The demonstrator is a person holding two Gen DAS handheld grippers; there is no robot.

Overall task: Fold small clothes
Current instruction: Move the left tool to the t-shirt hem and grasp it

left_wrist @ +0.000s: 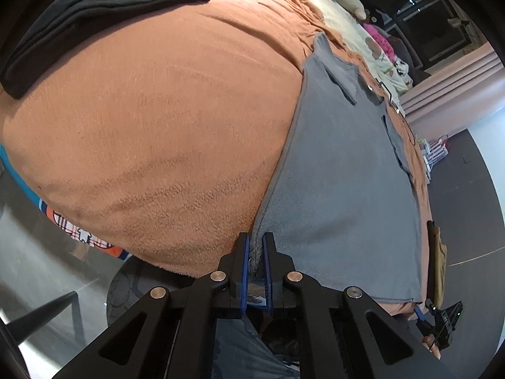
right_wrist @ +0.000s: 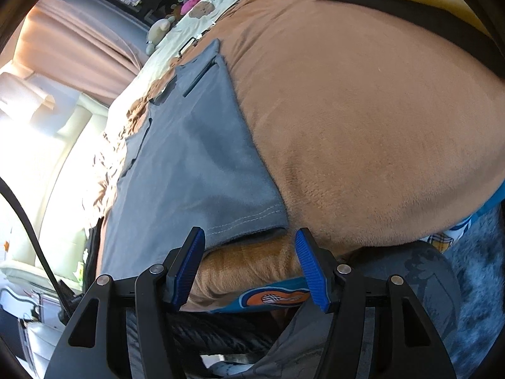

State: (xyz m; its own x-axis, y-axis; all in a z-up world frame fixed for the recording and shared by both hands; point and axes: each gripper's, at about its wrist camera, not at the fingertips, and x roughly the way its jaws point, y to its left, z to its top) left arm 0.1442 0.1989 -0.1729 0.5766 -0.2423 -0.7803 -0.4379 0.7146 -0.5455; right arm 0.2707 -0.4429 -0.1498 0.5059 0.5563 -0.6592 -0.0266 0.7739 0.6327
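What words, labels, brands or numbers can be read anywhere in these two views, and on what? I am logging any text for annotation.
None can be read.
The white mark on the black folded garment is cut off at the frame edge: illegible.
The cartoon sheet under the orange blanket shows pictures only.
The grey shirt in the left gripper carries no visible print.

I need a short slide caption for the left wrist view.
Left claw shut on a corner of the grey garment spread on an orange blanket.

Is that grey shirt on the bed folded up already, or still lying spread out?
Spread out. The grey shirt lies flat along the orange blanket, one sleeve showing, with only its hem corner pinched in the left gripper.
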